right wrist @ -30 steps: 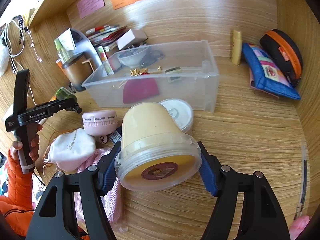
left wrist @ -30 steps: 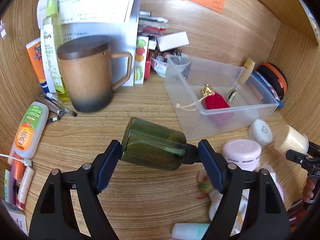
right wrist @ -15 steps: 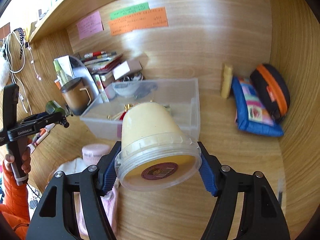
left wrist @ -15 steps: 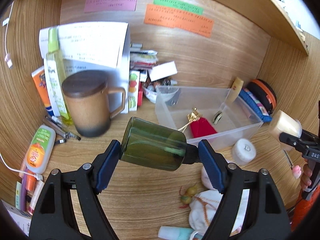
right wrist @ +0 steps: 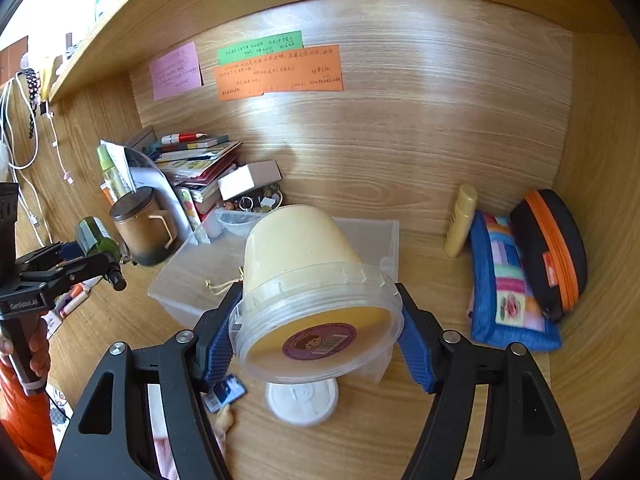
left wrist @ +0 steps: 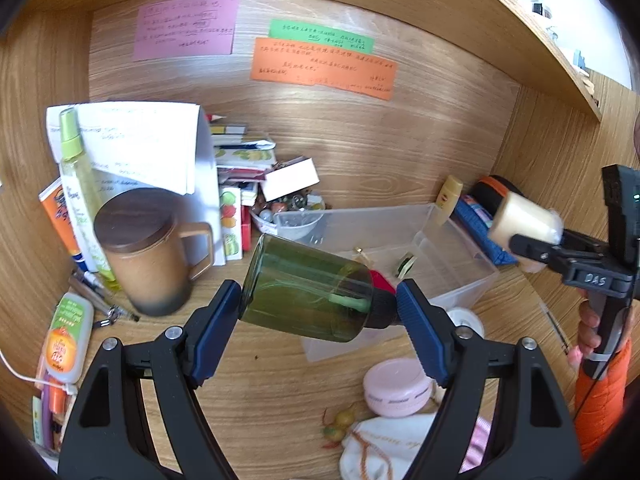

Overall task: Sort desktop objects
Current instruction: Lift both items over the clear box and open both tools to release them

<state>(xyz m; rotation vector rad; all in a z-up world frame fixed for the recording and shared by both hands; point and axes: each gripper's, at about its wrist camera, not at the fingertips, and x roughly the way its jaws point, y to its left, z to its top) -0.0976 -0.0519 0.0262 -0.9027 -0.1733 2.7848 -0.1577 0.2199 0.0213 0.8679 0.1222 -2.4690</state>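
Note:
My left gripper [left wrist: 320,316] is shut on a dark green bottle [left wrist: 308,288], held sideways above the desk in front of a clear plastic bin [left wrist: 448,248]. My right gripper [right wrist: 320,340] is shut on a cream plastic tub [right wrist: 304,276] with a clear lid, held above the near edge of the bin [right wrist: 180,280]. The tub also shows in the left wrist view [left wrist: 524,220], and the bottle in the right wrist view [right wrist: 96,236]. The bin holds a red pouch [left wrist: 380,280] and small items.
A brown lidded mug [left wrist: 148,252], spray bottle [left wrist: 76,184], papers and books stand at back left. A pink jar [left wrist: 396,388], white pouch [left wrist: 384,448] and white round lid [right wrist: 300,400] lie in front. A colourful blue pouch [right wrist: 508,288] and black-orange case [right wrist: 552,248] lie right.
Both grippers have risen and pulled back with their objects, so more of the back wall and its notes shows. The tub now hangs over the bin's near edge.

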